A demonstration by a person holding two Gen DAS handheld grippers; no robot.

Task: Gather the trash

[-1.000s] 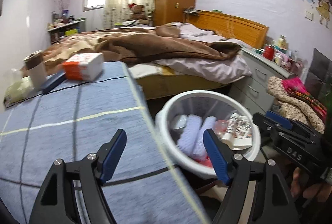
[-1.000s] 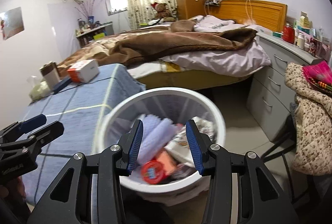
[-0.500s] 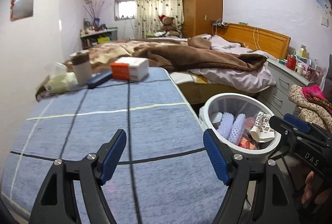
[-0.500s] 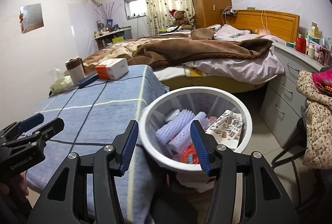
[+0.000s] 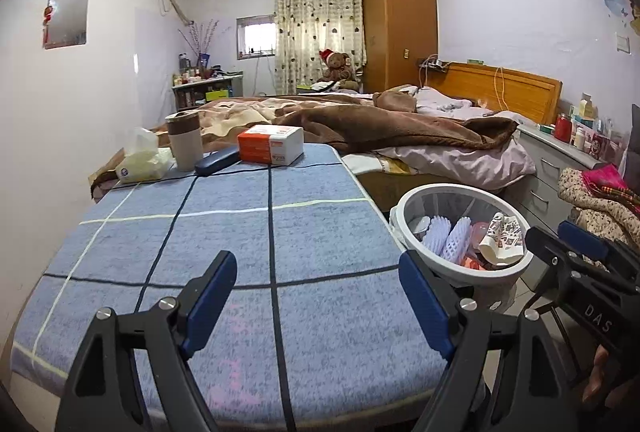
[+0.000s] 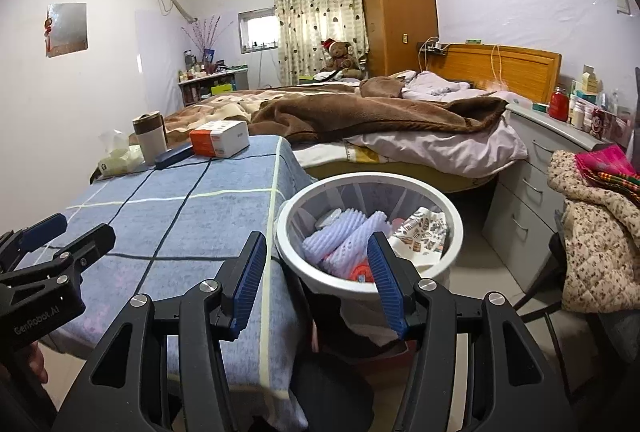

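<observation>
We see the white trash bin [image 6: 448, 208] standing on the floor just beside the right edge of the table, between the table and the bed [image 6: 400, 136]. It holds two lilac foam nets [image 6: 352, 236], a crumpled patterned paper wrapper [image 6: 424, 236] and something red low down that we cannot identify.

Our right gripper [image 6: 316, 280] hovers above the near rim of the bin with nothing between its blue pads [image 6: 248, 276]; the jaws stand apart and have been widening within the last second. Our left gripper [image 5: 316, 300] hangs over the near part of the table, jaws spread wide and empty, having just opened further.

The table wears a blue checked cloth [image 5: 224, 232], bare across its near and middle parts. At its far end sit an orange-and-white box [image 5: 272, 144], a dark blue case [image 5: 216, 160] touching the box's left side, a beige tumbler with a brown band [image 5: 184, 140] and a soft pack of tissues [image 5: 140, 160].

A brown blanket [image 5: 384, 124] lies rumpled over the bed, and a grey dresser [image 6: 532, 168] stands at right.
</observation>
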